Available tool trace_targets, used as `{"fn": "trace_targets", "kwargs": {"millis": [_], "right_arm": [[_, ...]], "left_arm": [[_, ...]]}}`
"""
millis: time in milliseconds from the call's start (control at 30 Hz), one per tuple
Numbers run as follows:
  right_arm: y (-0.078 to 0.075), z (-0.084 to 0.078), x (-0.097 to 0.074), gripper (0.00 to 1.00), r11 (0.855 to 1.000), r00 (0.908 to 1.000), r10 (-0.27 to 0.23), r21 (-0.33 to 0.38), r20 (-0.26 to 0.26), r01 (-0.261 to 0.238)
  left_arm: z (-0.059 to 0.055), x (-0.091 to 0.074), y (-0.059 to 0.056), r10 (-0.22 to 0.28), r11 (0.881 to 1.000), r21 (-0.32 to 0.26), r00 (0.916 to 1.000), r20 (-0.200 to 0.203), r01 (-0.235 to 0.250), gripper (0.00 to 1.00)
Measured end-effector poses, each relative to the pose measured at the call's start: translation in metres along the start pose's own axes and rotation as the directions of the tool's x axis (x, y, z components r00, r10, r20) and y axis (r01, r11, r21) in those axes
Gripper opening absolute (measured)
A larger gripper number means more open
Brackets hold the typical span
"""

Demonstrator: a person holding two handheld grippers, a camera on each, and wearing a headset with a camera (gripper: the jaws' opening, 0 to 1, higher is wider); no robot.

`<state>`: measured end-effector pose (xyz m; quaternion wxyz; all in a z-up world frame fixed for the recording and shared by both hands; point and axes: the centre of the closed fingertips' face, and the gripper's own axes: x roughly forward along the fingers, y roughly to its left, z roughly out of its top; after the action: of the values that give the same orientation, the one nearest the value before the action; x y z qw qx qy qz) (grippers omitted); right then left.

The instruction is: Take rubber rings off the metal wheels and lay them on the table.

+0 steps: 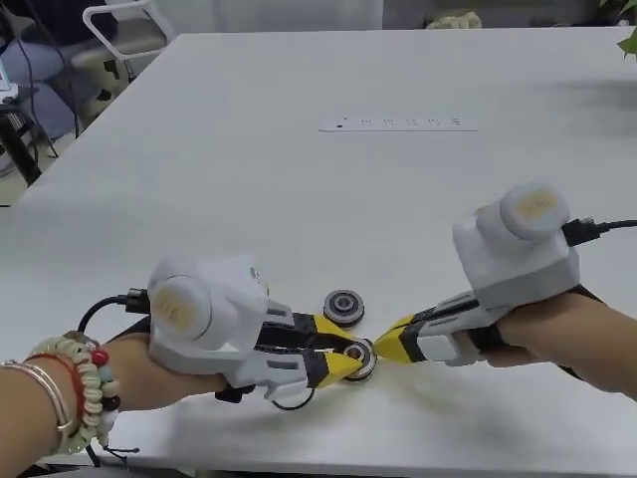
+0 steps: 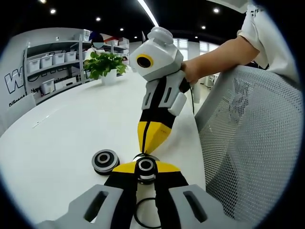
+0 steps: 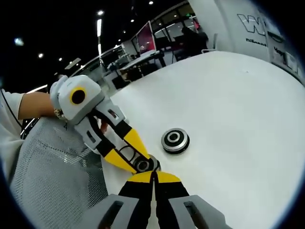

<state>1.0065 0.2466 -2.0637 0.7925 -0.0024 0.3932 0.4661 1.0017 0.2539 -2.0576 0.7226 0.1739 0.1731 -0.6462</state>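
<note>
I hold the wheel (image 1: pixel 360 357) hub up at the near edge of the table (image 1: pixel 299 179).
L tongs (image 1: pixel 350 358) grip its sides; R tongs (image 1: pixel 386 349) closed, tips on its right rim. 2nd wheel (image 1: pixel 343 307) lies flat just beyond; loose ring (image 1: pixel 292 406) under L tongs.

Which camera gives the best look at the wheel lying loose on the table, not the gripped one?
The right gripper view: the loose wheel lies unobstructed, its top face and hub plain. The left gripper view shows the wheel from lower, more side-on. The head view shows it small but whole.
</note>
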Motion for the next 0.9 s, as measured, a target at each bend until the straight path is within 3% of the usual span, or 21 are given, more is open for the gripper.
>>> {"fn": "trace_targets", "kwargs": {"millis": [233,900], "right_arm": [[0.005,0.003,0.000,0.00,0.999,0.9994,0.028,0.039,0.020,-0.029],[0.016,0.008,0.001,0.00,0.997,0.9965,0.075,0.013,0.037,-0.076]], "left_arm": [[0.000,0.000,0.000,-0.001,1.000,0.004,1.0000,-0.003,0.001,0.08],[0.000,0.000,-0.001,-0.005,1.000,0.003,1.0000,0.000,0.005,0.08]]}}
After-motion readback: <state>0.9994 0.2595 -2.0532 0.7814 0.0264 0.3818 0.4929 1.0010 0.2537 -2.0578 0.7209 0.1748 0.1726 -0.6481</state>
